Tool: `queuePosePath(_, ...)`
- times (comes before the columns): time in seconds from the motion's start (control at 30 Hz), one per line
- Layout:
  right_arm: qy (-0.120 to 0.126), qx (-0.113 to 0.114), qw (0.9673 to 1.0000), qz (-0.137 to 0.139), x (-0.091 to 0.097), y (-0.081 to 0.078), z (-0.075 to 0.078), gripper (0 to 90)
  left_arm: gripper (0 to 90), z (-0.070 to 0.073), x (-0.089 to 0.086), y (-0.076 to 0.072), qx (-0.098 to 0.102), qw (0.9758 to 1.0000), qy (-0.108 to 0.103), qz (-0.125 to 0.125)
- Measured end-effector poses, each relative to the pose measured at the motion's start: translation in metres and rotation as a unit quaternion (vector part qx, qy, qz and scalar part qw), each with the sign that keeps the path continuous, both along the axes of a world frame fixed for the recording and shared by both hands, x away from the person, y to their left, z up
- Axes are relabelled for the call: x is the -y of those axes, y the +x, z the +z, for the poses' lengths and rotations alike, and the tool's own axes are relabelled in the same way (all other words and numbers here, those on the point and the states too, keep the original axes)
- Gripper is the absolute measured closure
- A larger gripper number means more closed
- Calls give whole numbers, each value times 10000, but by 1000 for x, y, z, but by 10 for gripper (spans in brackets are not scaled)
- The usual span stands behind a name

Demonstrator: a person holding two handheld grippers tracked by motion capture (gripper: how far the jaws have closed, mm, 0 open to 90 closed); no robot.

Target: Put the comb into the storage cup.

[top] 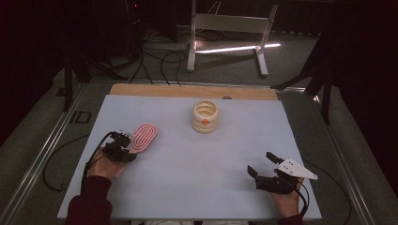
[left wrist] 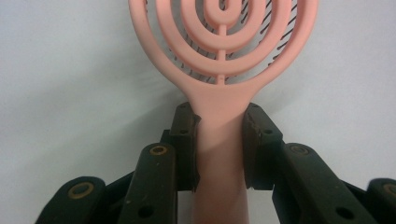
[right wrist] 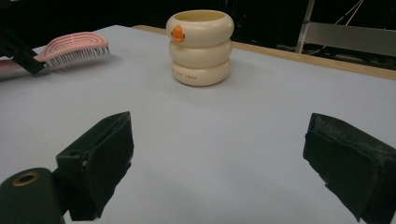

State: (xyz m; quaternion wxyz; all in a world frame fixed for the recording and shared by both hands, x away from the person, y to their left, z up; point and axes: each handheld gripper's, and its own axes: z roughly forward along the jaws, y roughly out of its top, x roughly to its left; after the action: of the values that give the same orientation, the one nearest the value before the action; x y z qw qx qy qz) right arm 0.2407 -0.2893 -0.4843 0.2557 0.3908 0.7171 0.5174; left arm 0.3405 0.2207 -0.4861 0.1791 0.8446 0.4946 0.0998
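Now, nearest first:
Right gripper (top: 261, 165): sits at the near right of the table (top: 187, 187), the closest thing to the person; its jaws stand wide apart with nothing between them, touching nothing.
Right gripper's outlook: its own view looks across bare table toward the cup (right wrist: 201, 46), with the brush (right wrist: 74, 46) off to the far left.
Left gripper (top: 126, 142): at the near left, a little farther in; its jaws are clamped on the brush handle (left wrist: 219, 154), one pad pressed against each side just below the head.
Brush (top: 143, 136): pink, with an oval head of concentric loops; it is held at the left of the table, bristles down.
Brush height: in the right gripper view the head seems to hang just off the surface, though I cannot tell for sure whether the bristles touch.
Long axis: runs straight out from the left gripper, handle toward the hand and head pointing away, up and to the right, roughly at the cup.
Nearer hand: the left, since it already has the brush; the right is well apart from both brush and cup.
Cup (top: 205, 116): cream, three stacked rings with an orange mark, standing upright and open-topped beyond the middle of the table, well apart from the brush head.
Key relation: the cup lies ahead and to the right of the brush's head, so I judge that any carry would follow the brush's own line.
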Motion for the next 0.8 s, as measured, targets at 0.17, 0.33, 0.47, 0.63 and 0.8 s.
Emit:
queuePosePath(0.17,-3,9,10000,7,0,0,0,85,702,1,-1,-2,135,9999,-104,17)
queuePosePath(0.33,6,13,10000,19,0,0,0,85,702,5,-4,-5,371,9990,-258,48)
queuePosePath(0.47,5,7,10000,10,0,0,0,85,702,10,-5,-8,578,9975,-394,78)
queuePosePath(0.63,11,0,10000,24,-1,0,-1,85,702,13,-3,-11,771,9960,-445,58)
queuePosePath(0.8,18,-19,10000,16,-1,1,-1,84,702,15,-2,-13,908,9946,-499,51)
